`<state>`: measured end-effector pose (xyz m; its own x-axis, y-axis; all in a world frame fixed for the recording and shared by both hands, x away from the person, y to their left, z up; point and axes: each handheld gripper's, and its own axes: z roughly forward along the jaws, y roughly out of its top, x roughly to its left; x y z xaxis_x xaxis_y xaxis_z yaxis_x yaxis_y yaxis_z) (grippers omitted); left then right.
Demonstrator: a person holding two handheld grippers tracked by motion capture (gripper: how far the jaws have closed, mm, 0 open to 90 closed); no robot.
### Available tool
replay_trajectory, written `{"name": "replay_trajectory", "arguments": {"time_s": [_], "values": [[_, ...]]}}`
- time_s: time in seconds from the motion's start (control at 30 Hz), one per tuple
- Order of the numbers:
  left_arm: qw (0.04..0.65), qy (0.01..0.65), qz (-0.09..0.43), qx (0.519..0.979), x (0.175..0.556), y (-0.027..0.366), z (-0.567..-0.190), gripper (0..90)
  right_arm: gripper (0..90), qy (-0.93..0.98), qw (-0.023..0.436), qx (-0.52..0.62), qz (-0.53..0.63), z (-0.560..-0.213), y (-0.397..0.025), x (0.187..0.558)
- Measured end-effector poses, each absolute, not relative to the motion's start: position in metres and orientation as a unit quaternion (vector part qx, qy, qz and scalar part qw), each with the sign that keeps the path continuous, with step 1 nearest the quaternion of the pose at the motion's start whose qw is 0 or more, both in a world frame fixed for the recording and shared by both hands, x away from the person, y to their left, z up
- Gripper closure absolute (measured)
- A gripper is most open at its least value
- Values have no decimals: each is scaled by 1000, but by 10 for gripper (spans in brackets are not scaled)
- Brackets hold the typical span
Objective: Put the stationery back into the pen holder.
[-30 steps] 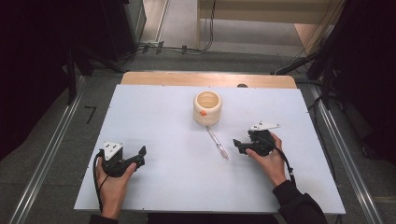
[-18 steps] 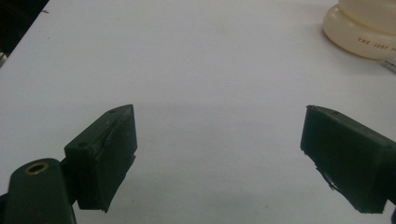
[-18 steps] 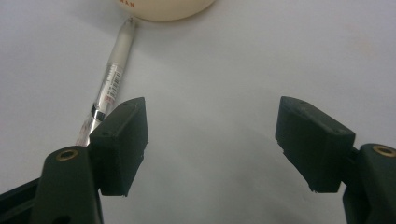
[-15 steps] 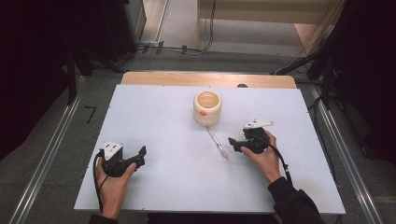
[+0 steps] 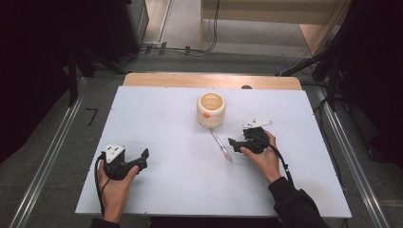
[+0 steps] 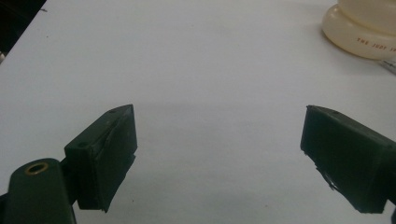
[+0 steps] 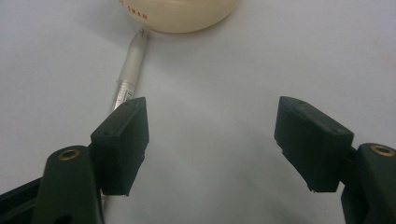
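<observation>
the slim clear plastic pen [image 5: 221,145] lies flat on the white tabletop [image 5: 166,190], its far tip just at the foot of the cream round ceramic cup [image 5: 210,109]. in the right gripper view the pen [image 7: 130,70] runs out from behind one finger [image 7: 122,140] and lies outside the gap, not between the fingers. the right gripper [image 5: 236,142] sits just beside the pen with its fingers spread wide and empty. judging from this, the pickup has not begun: the fingers must shift sideways to straddle the barrel, close on it, and likely carry it to the cup. the left gripper [image 5: 143,157] rests well apart near the tabletop's near edge, fingers [image 6: 105,154] also spread and holding nothing, with the cup [image 6: 359,32] far ahead of them.
</observation>
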<state>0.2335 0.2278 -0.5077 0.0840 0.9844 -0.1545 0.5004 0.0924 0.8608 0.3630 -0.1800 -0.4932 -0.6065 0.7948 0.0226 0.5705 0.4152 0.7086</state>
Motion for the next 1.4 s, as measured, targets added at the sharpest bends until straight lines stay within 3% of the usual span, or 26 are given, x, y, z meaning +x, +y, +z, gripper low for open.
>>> {"name": "replay_trajectory", "arguments": {"time_s": [1.4], "values": [[418, 612, 289, 607, 234, 228, -508, 115, 260, 832, 153, 409, 342, -495, -152, 384]]}}
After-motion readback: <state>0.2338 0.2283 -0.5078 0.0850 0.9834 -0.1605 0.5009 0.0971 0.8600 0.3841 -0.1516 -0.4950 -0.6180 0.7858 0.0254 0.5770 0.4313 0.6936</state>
